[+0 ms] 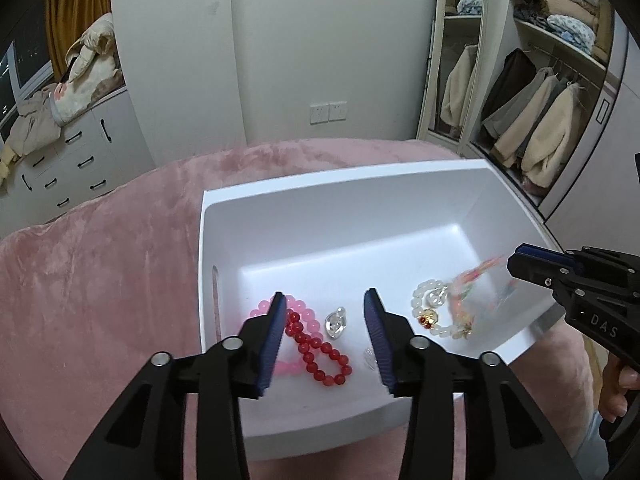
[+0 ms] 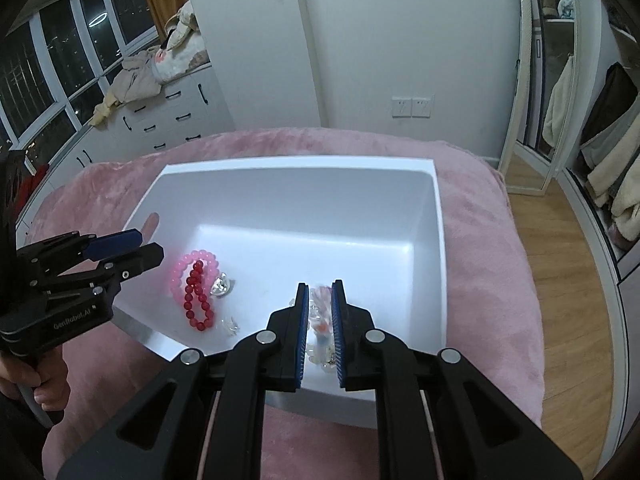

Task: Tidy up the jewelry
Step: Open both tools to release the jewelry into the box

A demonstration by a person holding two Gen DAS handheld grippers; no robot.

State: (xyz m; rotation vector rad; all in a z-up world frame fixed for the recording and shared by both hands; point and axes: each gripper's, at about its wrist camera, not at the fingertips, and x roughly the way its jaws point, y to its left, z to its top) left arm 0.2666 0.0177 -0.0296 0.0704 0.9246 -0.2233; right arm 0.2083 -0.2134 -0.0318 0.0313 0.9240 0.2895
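Note:
A white box [image 1: 340, 184] sits on a pink blanket. In it lie a red bead bracelet [image 1: 320, 354], a pink bead bracelet [image 1: 304, 312], a clear crystal piece [image 1: 336, 322] and a white bead bracelet [image 1: 430, 308]. My left gripper [image 1: 326, 312] is open and empty above the red bracelet. My right gripper [image 2: 320, 304] hangs over the box's right part, its jaws a narrow gap apart. A blurred multicoloured bracelet [image 1: 476, 284] is in the air just below its tip [image 1: 520, 258]. The red bracelet [image 2: 198, 300] also shows in the right wrist view.
The pink blanket [image 1: 100, 280] covers the bed around the box. A white drawer unit [image 2: 172, 120] with piled clothes stands far left. An open wardrobe [image 1: 540, 112] with hanging coats is at the right. Wood floor [image 2: 560, 260] lies right of the bed.

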